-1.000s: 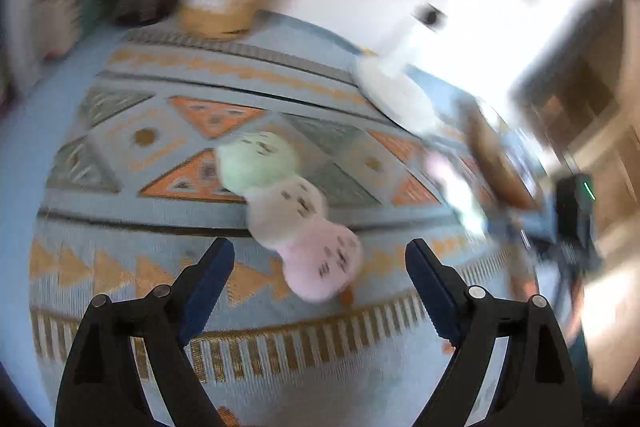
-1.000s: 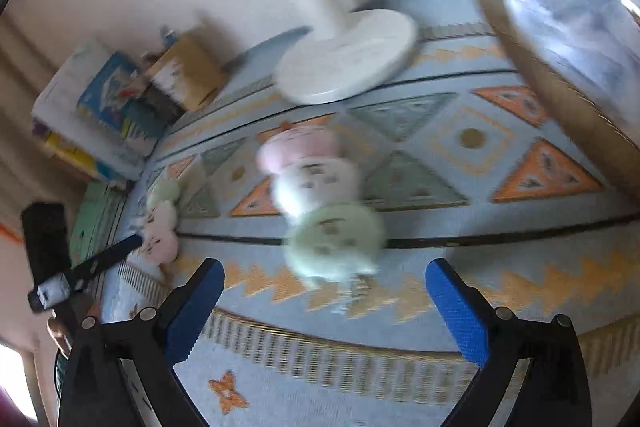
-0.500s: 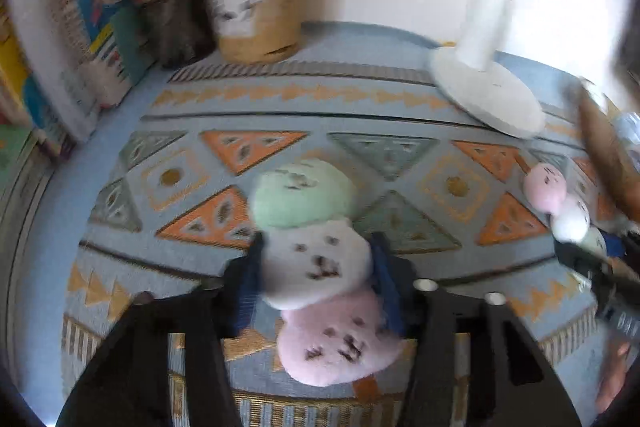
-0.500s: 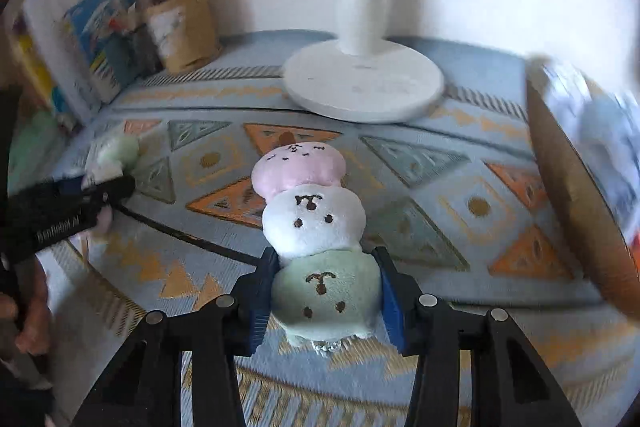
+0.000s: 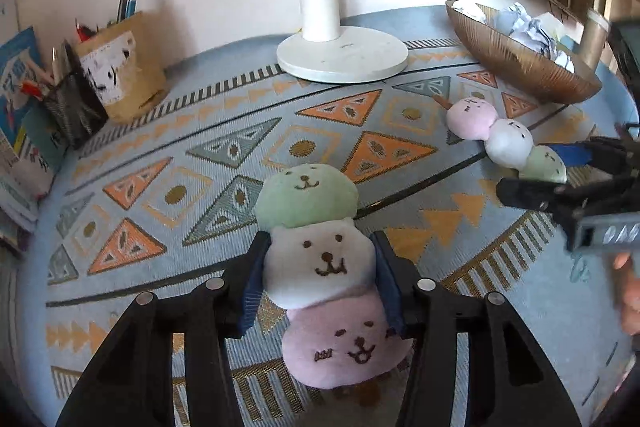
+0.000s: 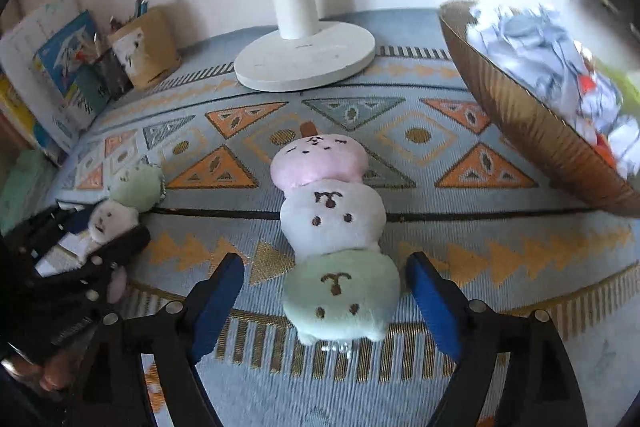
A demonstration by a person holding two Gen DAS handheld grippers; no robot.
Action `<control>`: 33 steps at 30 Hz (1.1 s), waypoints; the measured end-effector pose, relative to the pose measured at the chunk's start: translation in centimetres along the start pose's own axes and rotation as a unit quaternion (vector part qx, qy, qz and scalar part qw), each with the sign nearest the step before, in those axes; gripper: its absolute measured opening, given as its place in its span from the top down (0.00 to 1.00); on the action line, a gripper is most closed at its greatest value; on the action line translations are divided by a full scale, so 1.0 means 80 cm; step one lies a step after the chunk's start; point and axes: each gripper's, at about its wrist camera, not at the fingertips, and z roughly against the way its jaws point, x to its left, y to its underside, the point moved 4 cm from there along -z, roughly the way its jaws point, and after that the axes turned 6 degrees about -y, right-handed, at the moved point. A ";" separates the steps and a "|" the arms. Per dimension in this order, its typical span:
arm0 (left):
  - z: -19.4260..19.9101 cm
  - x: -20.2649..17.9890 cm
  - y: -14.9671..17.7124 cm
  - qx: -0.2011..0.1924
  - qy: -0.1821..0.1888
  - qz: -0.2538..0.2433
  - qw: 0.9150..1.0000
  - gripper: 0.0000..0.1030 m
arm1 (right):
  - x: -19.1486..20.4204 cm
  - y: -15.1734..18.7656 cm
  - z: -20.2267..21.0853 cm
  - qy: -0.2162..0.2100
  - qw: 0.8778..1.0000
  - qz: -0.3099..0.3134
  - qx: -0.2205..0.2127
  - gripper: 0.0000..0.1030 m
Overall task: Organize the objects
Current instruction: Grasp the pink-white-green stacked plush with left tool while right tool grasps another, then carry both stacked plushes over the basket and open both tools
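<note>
Left wrist: soft three-ball plush (image 5: pixel 320 259), pinched.

I see soft matt plush on the dumpling toy (image 5: pixel 318 263) | flat woven cloth rug (image 5: pixel 160 195) | smooth white plastic fan base (image 5: pixel 342 57) at 12 o'clock | ribbed glossy bronze bowl (image 6: pixel 532 119) at 2 o'clock, crumpled paper (image 6: pixel 532 51) inside | matt black plastic left gripper (image 5: pixel 318 287).

Left gripper (image 5: pixel 318 281): matte black plastic arms, silver round screws, ribbed dark-blue pads on fingers (image 5: pixel 252 287). Right gripper (image 6: pixel 326 301): same black arms, silver screws, bright-blue fingers (image 6: pixel 434 301).
</note>
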 end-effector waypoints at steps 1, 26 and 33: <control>-0.001 0.002 -0.001 0.000 0.001 0.005 1.000 0.52 | 0.002 0.002 -0.002 0.023 1.000 0.013 -0.007 0.42; -0.015 -0.204 -0.269 -0.099 0.114 0.000 0.988 0.57 | -0.292 -0.098 0.173 0.098 0.967 -0.174 -0.159 0.56; -0.069 -0.251 -0.302 -0.058 0.202 -0.025 0.977 0.50 | -0.339 -0.140 0.122 0.077 0.973 -0.186 -0.113 0.51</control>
